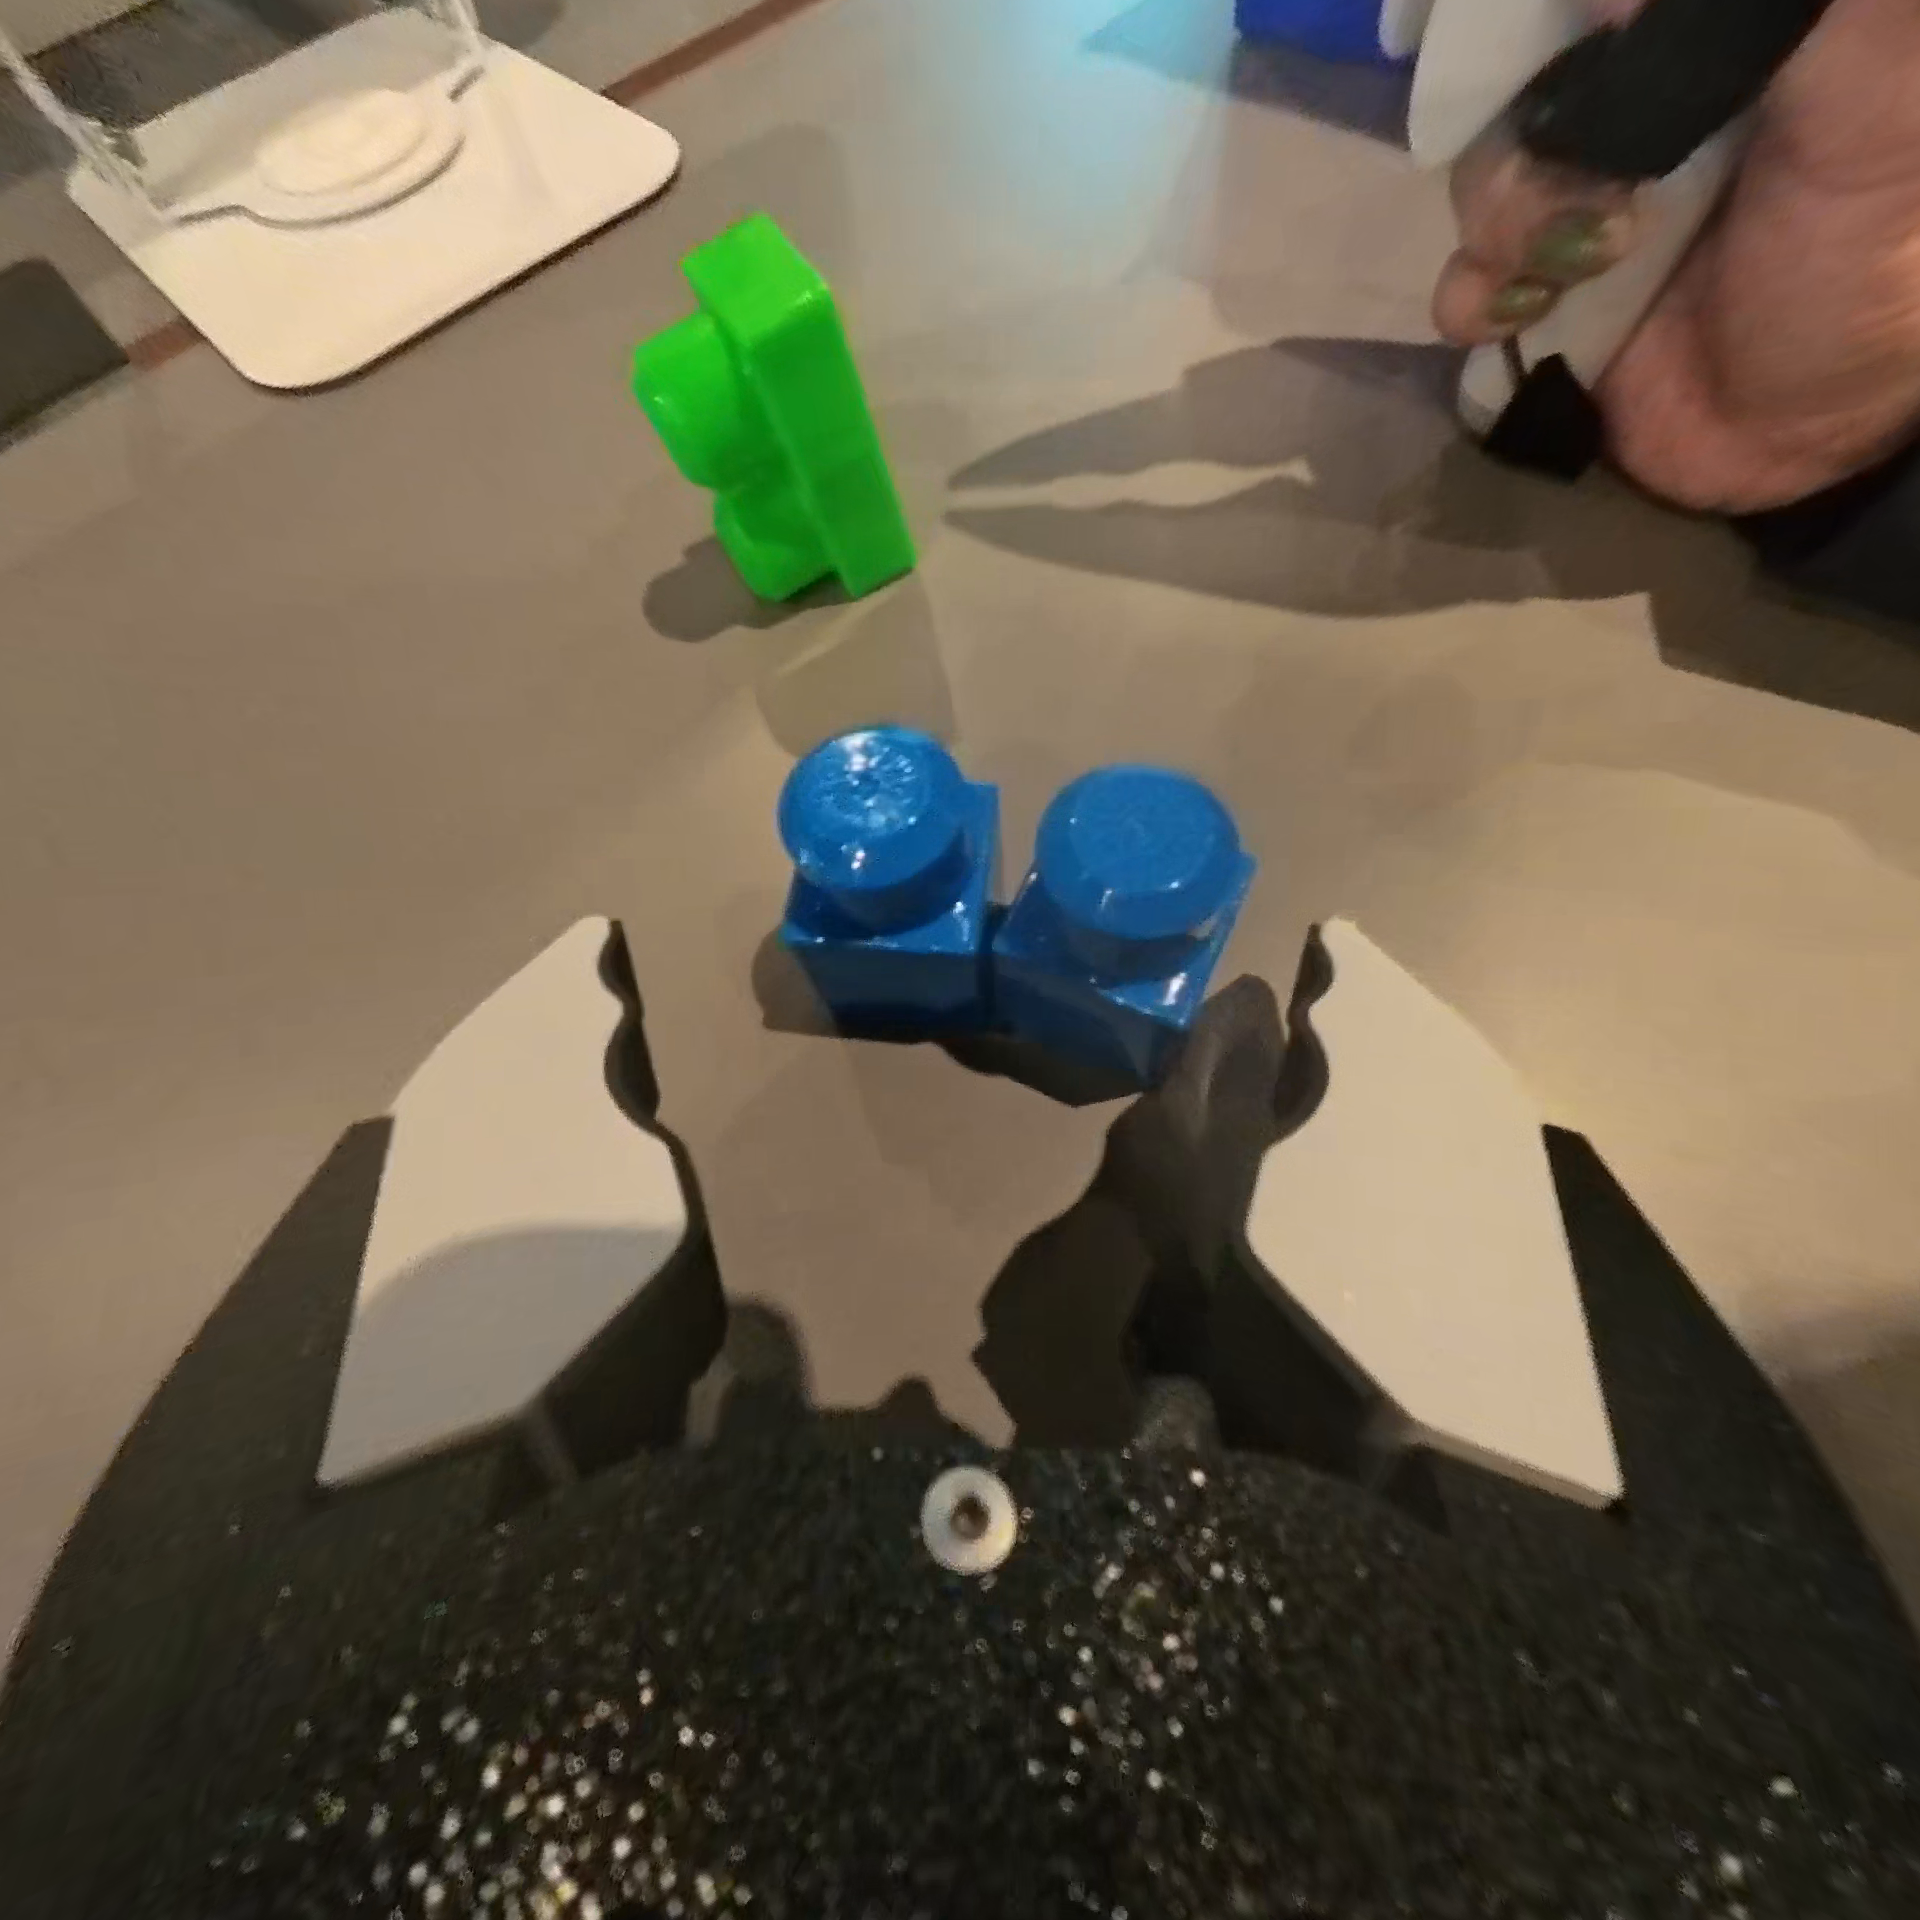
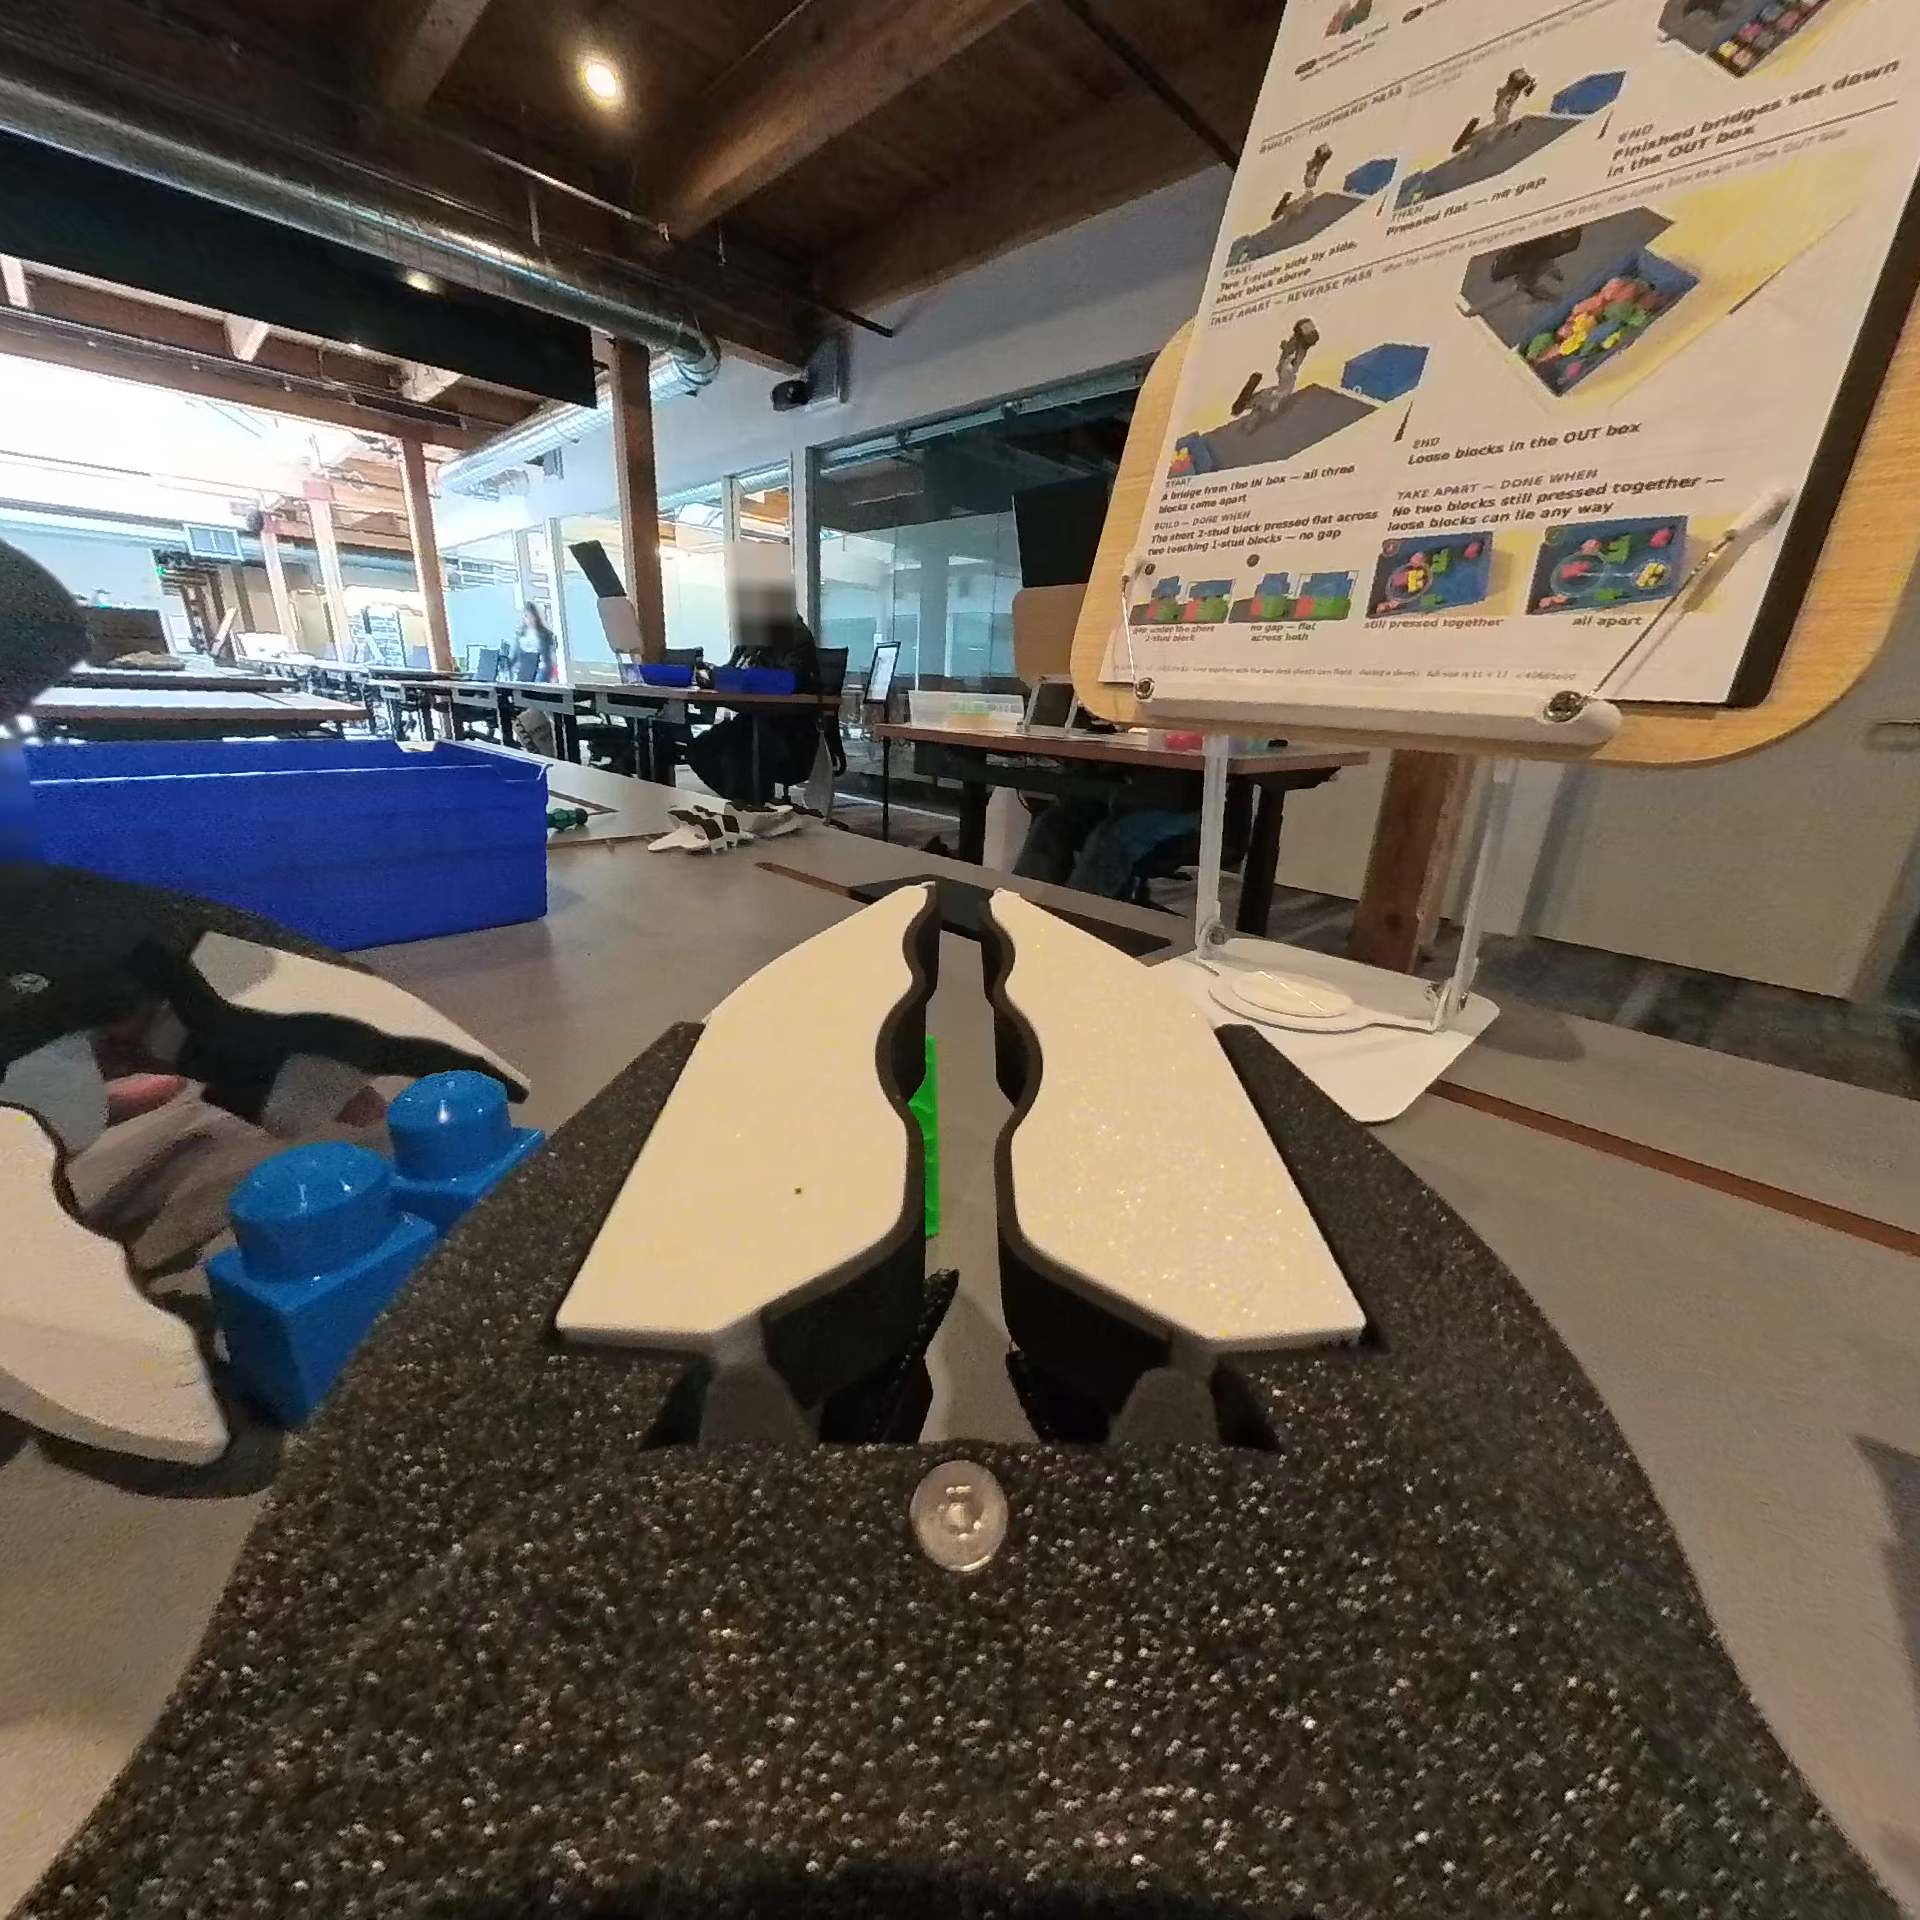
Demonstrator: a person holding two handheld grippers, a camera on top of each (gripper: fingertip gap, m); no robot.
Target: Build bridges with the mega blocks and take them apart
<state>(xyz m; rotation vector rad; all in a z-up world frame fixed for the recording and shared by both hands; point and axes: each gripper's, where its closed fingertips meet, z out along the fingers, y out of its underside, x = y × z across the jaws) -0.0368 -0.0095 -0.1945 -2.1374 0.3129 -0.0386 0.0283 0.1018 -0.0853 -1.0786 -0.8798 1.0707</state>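
Closest to my left wrist camera, the left gripper (image 1: 966, 956) is spread wide, grasping nothing, its white-faced fingers (image 1: 540, 1122) reaching up from the lower part of the frame on either side of two blue one-stud blocks (image 1: 997, 935). Those blocks stand upright on the grey bench (image 1: 312, 779) near the centre of the frame, side by side and touching, though slightly angled to each other; the right one sits just beside the inner edge of my right-hand finger, and I cannot tell whether they actually touch. Farther up, left of centre, a green two-stud block (image 1: 774, 416) stands on its end, well apart from the blue pair, studs facing left. At the upper left I see the white base of a document stand (image 1: 416, 239), and at the upper right a person's hand (image 1: 1704, 291) wrapped around the other gripper's handle. From the right wrist camera, the right gripper (image 2: 961, 904) is nearly clenched, only a narrow slit left between its white fingers (image 2: 790, 1153), and it holds nothing; through that slit a sliver of the green block (image 2: 925, 1143) shows beyond. At the lower left of that frame the blue blocks (image 2: 353, 1236) sit between the left gripper's spread fingers (image 2: 343, 1013). A blue bin (image 2: 312, 831) rests on the bench at the middle left, and the stand carries an instruction sheet (image 2: 1507, 343) at the upper right.
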